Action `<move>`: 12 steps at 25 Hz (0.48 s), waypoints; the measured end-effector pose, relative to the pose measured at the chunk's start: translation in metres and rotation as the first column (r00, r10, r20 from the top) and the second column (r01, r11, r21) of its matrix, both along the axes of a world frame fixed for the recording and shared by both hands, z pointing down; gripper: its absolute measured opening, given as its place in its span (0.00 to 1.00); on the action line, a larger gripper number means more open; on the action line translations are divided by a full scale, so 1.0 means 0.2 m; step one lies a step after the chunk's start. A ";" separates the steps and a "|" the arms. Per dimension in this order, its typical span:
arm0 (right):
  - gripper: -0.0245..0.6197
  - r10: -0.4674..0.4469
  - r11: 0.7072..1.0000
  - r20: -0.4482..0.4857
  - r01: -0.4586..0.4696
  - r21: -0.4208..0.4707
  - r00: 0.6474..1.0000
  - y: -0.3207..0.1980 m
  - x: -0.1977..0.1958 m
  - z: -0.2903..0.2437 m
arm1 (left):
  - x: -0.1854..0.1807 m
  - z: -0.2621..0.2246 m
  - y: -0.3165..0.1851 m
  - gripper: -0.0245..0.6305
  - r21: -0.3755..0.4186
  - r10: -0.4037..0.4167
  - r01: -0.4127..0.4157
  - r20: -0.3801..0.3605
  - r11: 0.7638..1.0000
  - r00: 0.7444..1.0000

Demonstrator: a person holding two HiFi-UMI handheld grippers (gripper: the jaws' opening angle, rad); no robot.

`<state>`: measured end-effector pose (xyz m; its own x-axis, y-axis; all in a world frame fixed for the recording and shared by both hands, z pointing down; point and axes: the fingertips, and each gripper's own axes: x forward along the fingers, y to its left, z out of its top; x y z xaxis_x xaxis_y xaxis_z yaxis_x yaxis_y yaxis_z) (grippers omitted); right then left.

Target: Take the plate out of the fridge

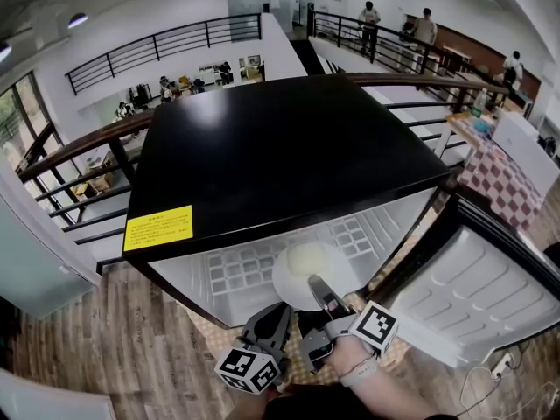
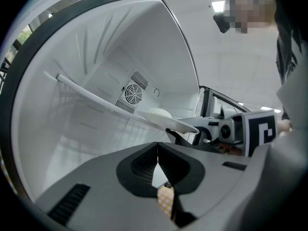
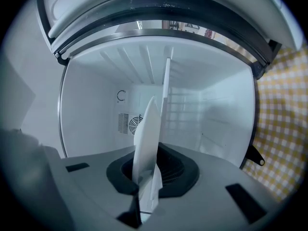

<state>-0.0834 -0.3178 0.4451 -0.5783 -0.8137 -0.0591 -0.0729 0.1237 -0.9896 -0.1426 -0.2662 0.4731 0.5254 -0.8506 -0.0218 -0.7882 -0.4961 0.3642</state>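
Note:
A white plate [image 1: 305, 275] sits at the mouth of the open fridge [image 1: 280, 156], level with its white wire shelf [image 1: 234, 269]. My right gripper [image 1: 320, 293] is shut on the plate's near rim. In the right gripper view the plate [image 3: 147, 138] stands edge-on between the jaws, with the fridge's white inside behind it. My left gripper [image 1: 273, 316] hangs just left of the right one, below the plate, shut on nothing. The left gripper view has the plate [image 2: 166, 120] ahead, above the closed jaws, and the right gripper [image 2: 192, 130] on it.
The fridge door [image 1: 477, 287] stands swung open to the right. A yellow sticker [image 1: 158, 227] is on the black fridge top. A yellow checked mat [image 3: 284, 129] lies under the fridge on the wooden floor [image 1: 105, 348]. Behind it runs a railing [image 1: 79, 147].

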 end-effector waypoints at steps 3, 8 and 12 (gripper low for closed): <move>0.11 0.005 1.000 -0.006 -0.005 0.015 1.000 -0.01 0.00 0.00 | 0.01 0.00 0.00 0.05 0.000 0.006 -0.006 -0.001 1.000 1.000; 0.11 0.020 0.999 -0.009 -0.020 0.037 1.000 -0.02 -0.01 0.00 | 0.01 0.00 0.00 0.05 0.002 0.009 -0.009 -0.005 1.000 1.000; 0.11 0.027 0.999 0.017 -0.028 0.034 0.999 -0.02 -0.01 0.00 | 0.01 -0.01 0.01 0.05 0.004 0.006 -0.006 -0.002 1.000 1.000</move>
<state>-0.0850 -0.3219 0.4445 -0.5544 -0.8266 -0.0966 -0.0601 0.1555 -0.9860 -0.1416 -0.2636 0.4710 0.5304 -0.8473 -0.0259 -0.7846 -0.5023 0.3635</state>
